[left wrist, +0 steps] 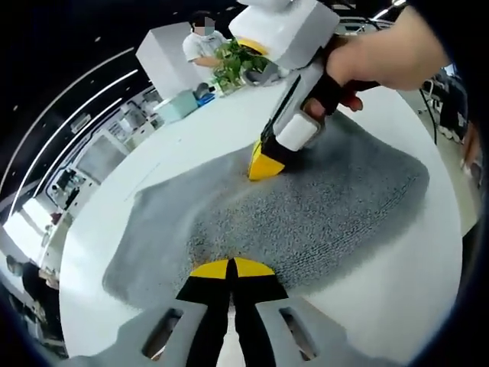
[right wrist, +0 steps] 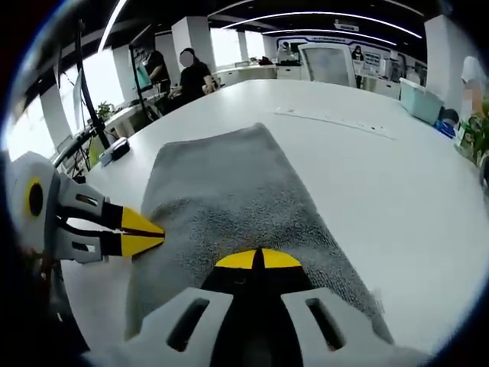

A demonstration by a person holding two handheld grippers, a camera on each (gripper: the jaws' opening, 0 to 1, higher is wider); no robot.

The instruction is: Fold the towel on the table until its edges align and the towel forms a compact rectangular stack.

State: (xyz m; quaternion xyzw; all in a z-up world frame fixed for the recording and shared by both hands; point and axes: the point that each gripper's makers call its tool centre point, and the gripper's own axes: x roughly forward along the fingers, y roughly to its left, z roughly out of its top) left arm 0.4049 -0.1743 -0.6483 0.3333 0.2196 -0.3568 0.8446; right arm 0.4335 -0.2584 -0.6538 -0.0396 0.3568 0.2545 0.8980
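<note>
No legible text, label, brand or number anywhere. Faint marks on the blue-edged wall banner (right wrist: 336, 40) at the far end of the office in the right gripper view, too small and blurred to read.

Grey towel (left wrist: 321, 206) on white table (left wrist: 428, 306); yellow-tipped black left gripper (left wrist: 231, 268).

Open-plan office. Large white round table (right wrist: 397, 191), matte, evenly lit. Dark ceiling with long curved light strips (right wrist: 321, 14). White square pillars (right wrist: 189, 34) along far side. Bright windows (right wrist: 92, 80) at left in right gripper view. Potted green plant (left wrist: 233, 61) and teal box (left wrist: 177, 105) near table's far edge. Rows of desks (left wrist: 99, 153) beyond. Seated person (left wrist: 202, 42) behind plant.
</note>
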